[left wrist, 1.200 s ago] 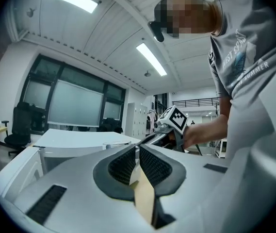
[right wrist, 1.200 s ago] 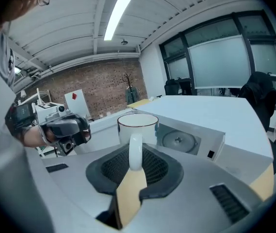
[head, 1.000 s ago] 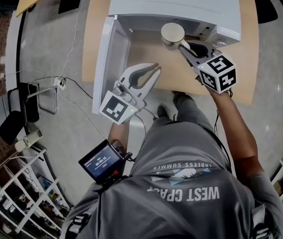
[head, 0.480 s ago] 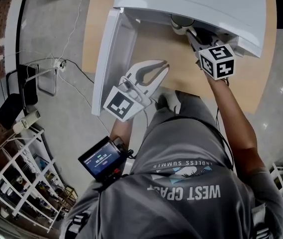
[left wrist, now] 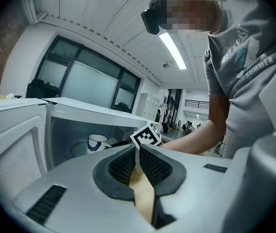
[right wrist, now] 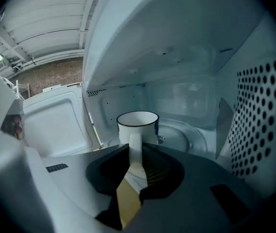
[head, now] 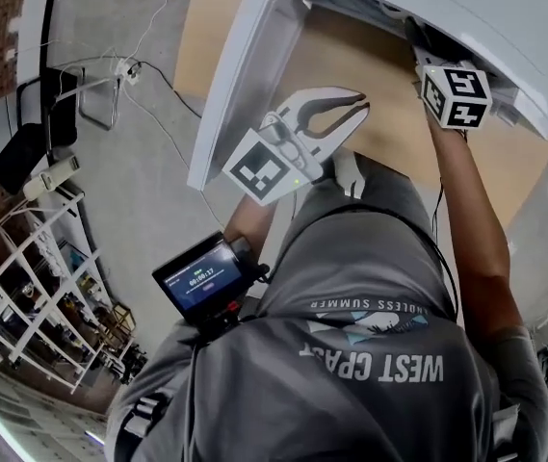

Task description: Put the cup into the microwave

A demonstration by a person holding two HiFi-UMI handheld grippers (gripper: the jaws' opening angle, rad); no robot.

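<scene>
The white cup with a dark rim is inside the microwave, over the left part of the glass turntable. My right gripper is shut on the cup's handle and reaches into the cavity. In the head view only its marker cube shows at the opening, and the cup is hidden under the microwave's top. The left gripper view shows the cup inside the cavity beside that cube. My left gripper hangs shut and empty over the table in front of the oven.
The microwave door stands swung open to the left. A perforated wall lines the cavity's right side. The wooden table holds the oven. A metal rack and cables lie on the floor at the left.
My right gripper carried the cup from in front of the opening into the microwave cavity, out of the head view. The left gripper stayed in front of the oven, shifting slightly.
</scene>
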